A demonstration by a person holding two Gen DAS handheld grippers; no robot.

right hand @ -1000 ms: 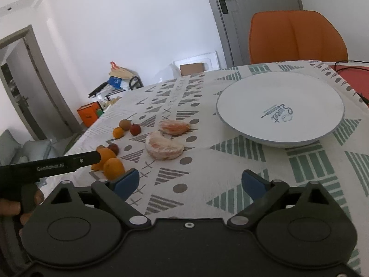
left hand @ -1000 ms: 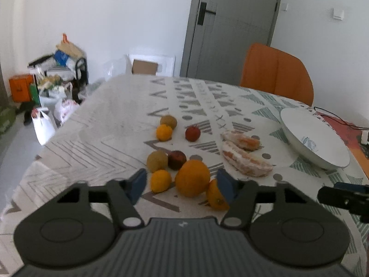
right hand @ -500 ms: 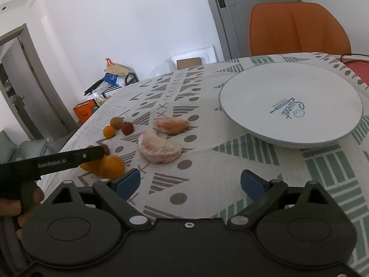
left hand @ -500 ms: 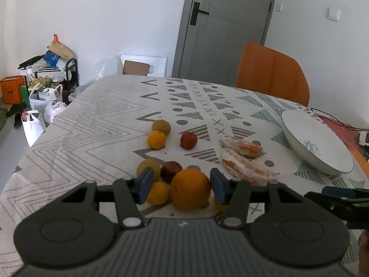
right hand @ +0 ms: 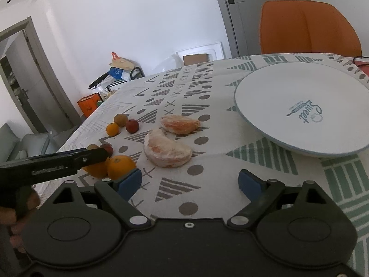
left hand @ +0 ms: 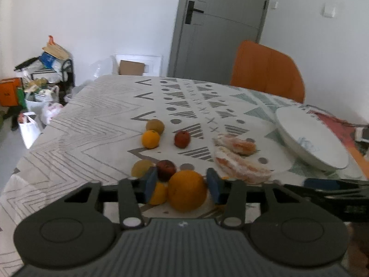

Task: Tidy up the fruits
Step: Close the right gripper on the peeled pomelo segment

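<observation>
A large orange (left hand: 186,190) lies between the blue fingertips of my left gripper (left hand: 182,185), whose jaws are narrowed around it with small gaps on both sides. A small orange (left hand: 159,194), a dark red fruit (left hand: 166,169) and a brownish fruit (left hand: 141,168) crowd beside it. Further off lie another small orange (left hand: 150,139), a brown fruit (left hand: 155,126) and a red fruit (left hand: 182,139). Two peeled citrus pieces (right hand: 168,152) (right hand: 180,124) lie mid-table. The white plate (right hand: 276,124) stands right. My right gripper (right hand: 190,183) is open and empty over the cloth.
The table has a patterned cloth (left hand: 92,127). An orange chair (right hand: 306,30) stands behind the plate. Bags and boxes (left hand: 34,87) clutter the floor at the far left. The left gripper's arm (right hand: 53,164) crosses the right wrist view at left, over the near oranges (right hand: 120,165).
My left gripper has moved forward and lower, and its jaws have narrowed around the large orange. My right gripper has edged closer to the peeled pieces and the plate, still open.
</observation>
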